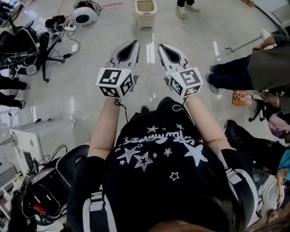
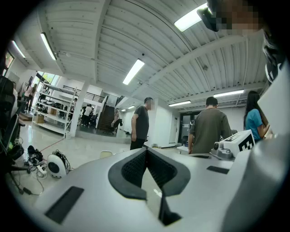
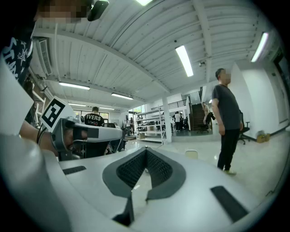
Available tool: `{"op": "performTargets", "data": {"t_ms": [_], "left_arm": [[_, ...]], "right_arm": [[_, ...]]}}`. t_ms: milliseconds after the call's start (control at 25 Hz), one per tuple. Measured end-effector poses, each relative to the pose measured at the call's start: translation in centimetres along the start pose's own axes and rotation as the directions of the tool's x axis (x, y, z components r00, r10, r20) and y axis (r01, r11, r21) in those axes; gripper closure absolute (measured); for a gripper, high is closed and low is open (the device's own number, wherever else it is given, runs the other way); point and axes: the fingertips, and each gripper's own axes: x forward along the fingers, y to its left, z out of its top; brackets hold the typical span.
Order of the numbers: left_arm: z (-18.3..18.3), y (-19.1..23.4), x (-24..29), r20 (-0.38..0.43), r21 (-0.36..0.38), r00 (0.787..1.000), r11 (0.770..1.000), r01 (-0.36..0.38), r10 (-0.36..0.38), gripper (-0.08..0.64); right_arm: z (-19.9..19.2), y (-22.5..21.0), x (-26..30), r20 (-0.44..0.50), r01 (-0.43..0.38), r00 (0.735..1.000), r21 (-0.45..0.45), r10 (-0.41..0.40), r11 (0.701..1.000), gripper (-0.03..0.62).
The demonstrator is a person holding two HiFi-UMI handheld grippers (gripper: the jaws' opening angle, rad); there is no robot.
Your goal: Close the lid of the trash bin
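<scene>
A cream trash bin (image 1: 145,12) stands on the pale floor far ahead of me, and from above its top looks open. It appears small and distant in the left gripper view (image 2: 106,154) and in the right gripper view (image 3: 191,154). My left gripper (image 1: 135,43) and right gripper (image 1: 161,46) are held side by side at chest height, pointing toward the bin and well short of it. On each one the ribbed pads meet at the tip with nothing between them; the left gripper (image 2: 146,150) and right gripper (image 3: 146,150) are both shut.
An office chair with tangled cables (image 1: 43,43) and a round white device (image 1: 84,16) lie at the far left. A white cabinet (image 1: 31,140) stands near my left. People stand or sit at the right (image 1: 267,63), and someone's feet (image 1: 186,9) are beside the bin.
</scene>
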Motion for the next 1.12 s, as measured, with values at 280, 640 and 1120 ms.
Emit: {"op": "performTargets", "data": {"t_ms": [280,640,1120], "left_arm": [[-2.6,2.7,0.3,-0.009,-0.026,0.999,0.999,-0.034,0.034,0.549],[-3.8,5.7,7.1,-0.042,0.027,0.998,0.999,-0.046,0.047,0.549],[-3.6,11.7,22.3,-0.077,0.035,0.995,0.997,-0.062,0.064,0.549]], "right_arm": [[-3.9,0.6,1.4,-0.044,-0.027,0.999,0.011,0.027,1.000,0.597],[-4.1,-7.5,8.1,-0.005,-0.008,1.000,0.074,0.008,0.997,0.597],[-2.5,-23.2,17.8,0.000,0.028,1.000,0.110,-0.029,0.994,0.597]]}}
